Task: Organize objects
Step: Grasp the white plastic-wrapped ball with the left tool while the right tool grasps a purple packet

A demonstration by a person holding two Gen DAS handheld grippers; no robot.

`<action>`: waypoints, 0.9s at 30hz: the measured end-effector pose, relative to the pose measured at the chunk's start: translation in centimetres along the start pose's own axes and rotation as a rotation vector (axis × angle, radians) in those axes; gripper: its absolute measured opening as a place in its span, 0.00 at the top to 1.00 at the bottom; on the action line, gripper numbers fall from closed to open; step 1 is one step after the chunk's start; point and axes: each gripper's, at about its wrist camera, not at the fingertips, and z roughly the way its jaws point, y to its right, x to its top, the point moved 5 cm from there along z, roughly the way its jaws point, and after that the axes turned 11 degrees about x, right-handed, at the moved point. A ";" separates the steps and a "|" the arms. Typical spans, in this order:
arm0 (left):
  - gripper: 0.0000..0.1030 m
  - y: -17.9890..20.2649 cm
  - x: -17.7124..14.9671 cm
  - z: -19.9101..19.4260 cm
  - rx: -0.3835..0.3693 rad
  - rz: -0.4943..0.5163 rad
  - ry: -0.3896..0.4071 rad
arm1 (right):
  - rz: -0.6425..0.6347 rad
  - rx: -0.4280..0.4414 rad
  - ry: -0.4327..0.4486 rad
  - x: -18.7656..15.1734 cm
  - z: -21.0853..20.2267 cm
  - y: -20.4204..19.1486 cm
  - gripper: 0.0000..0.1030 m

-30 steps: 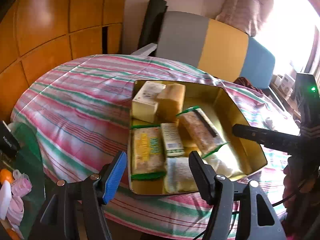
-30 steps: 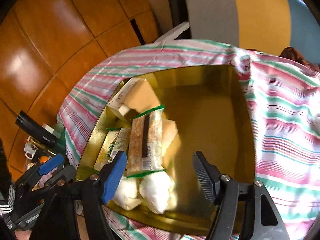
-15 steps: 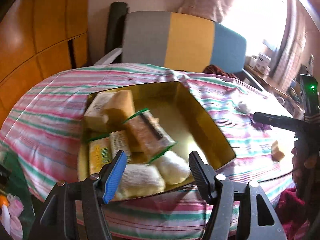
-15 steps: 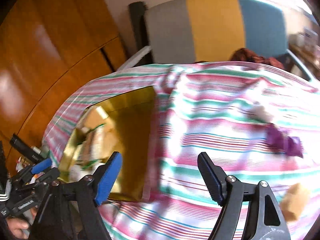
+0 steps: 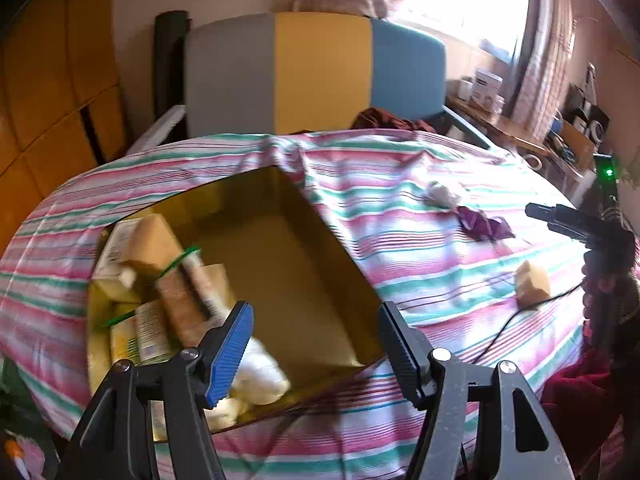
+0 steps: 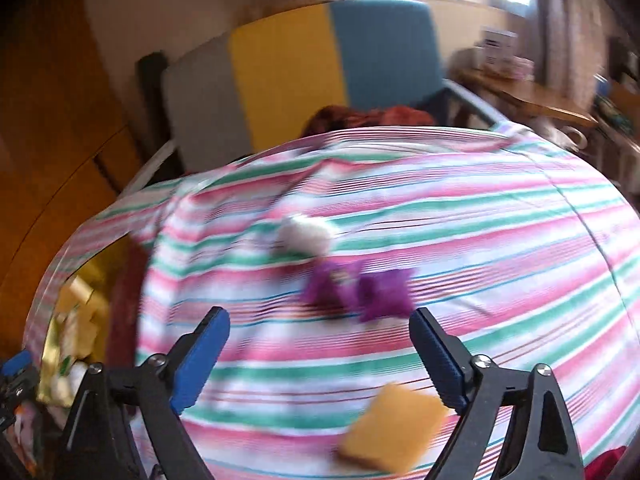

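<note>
Both views are swinging away from the gold box (image 5: 328, 264), now at the left of the frame, toward loose items at right; the right gripper (image 6: 320, 356) has just been opening its jaws wide, empty, while the left gripper (image 5: 316, 344) is staying partly open, empty. Motion blur is risking a misjudged grab of the orange block (image 6: 394, 428), lying flat at lower right near the crumpled purple wrapper (image 6: 360, 292) and white ball (image 6: 306, 236).
</note>
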 end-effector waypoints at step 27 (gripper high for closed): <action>0.45 17.0 8.4 9.6 -0.238 0.163 -0.165 | 0.449 0.103 0.108 0.1 -2.4 8.1 0.08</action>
